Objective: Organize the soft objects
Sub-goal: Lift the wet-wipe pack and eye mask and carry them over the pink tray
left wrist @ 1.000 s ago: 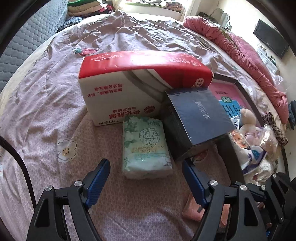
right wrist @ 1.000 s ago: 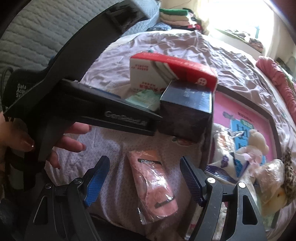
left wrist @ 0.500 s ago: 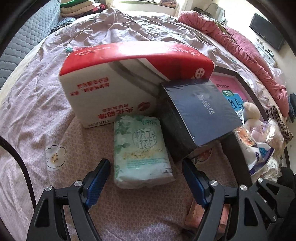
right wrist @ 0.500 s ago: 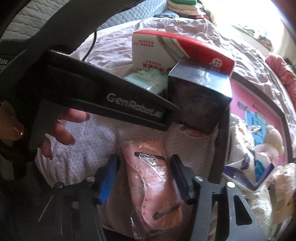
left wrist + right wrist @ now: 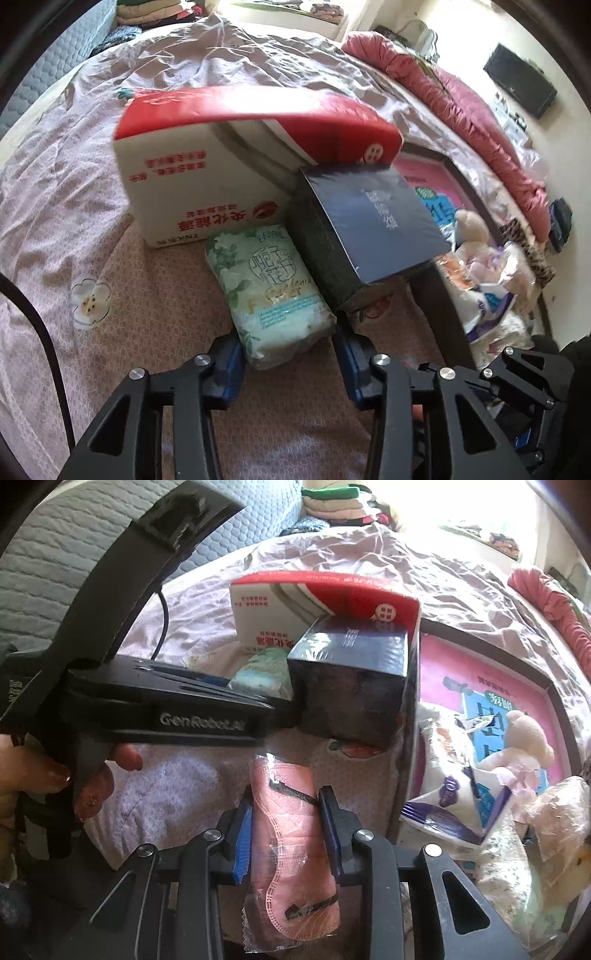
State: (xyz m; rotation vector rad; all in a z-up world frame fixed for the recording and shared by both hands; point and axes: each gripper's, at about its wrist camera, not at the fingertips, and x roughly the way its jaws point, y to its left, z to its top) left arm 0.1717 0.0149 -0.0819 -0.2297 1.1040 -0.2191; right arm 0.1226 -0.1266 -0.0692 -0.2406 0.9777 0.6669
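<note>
A green floral tissue pack (image 5: 266, 290) lies on the bed in front of a red-and-white carton (image 5: 221, 162) and beside a dark blue box (image 5: 369, 229). My left gripper (image 5: 288, 363) has its blue pads closed against the near end of the tissue pack. In the right wrist view, my right gripper (image 5: 286, 830) is shut on a pink face mask in clear wrap (image 5: 291, 849) lying on the bed. The tissue pack (image 5: 264, 674) shows there behind the left gripper's black body (image 5: 166, 709).
A black-rimmed tray with a pink bottom (image 5: 491, 672) lies to the right, holding a plush bear (image 5: 517, 746), a purple-and-white tissue pack (image 5: 454, 808) and wrapped soft items. A rolled pink quilt (image 5: 472, 110) lines the far bed edge. Folded clothes (image 5: 332, 502) are stacked at the back.
Both grippers moved forward and closed: the left onto the green tissue pack, the right onto the pink mask packet.
</note>
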